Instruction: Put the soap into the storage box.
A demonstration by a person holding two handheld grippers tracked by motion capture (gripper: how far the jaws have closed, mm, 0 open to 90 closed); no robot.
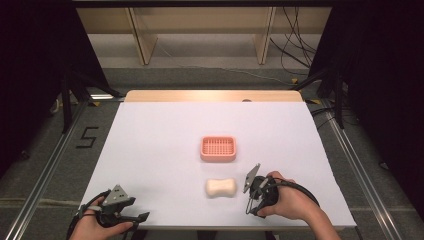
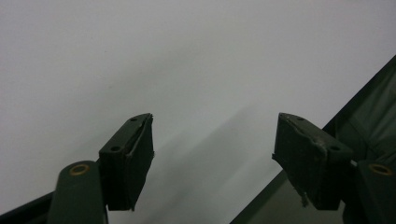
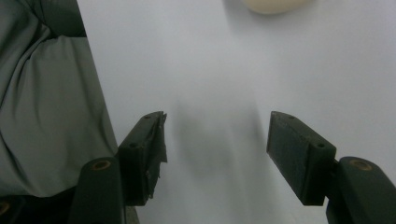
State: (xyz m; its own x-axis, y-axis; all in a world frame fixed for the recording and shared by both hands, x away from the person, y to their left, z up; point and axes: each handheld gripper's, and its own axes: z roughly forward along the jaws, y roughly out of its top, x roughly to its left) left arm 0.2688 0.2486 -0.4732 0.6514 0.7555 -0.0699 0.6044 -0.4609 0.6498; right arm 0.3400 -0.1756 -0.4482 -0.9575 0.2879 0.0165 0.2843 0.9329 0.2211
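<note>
A cream soap bar (image 1: 221, 187) lies on the white table (image 1: 160, 140) near the front, just in front of a pink slotted soap dish (image 1: 218, 148) that has nothing in it. My right gripper (image 1: 249, 206) is held by a hand just right of the soap, apart from it. In the right gripper view, the right gripper (image 3: 217, 123) stands open over bare table, with the soap's edge (image 3: 271, 4) farther ahead. At the front left corner my left gripper (image 1: 140, 218) points right. In the left gripper view, the left gripper (image 2: 215, 128) is open with nothing between its jaws.
The table's front edge (image 2: 261, 196) runs close under the left gripper. Grey clothing (image 3: 42, 116) sits left of the right gripper's jaws. Wooden shelf legs (image 1: 142, 40) and cables (image 1: 295, 45) are on the floor behind the table. Metal rails (image 1: 45, 170) flank both sides.
</note>
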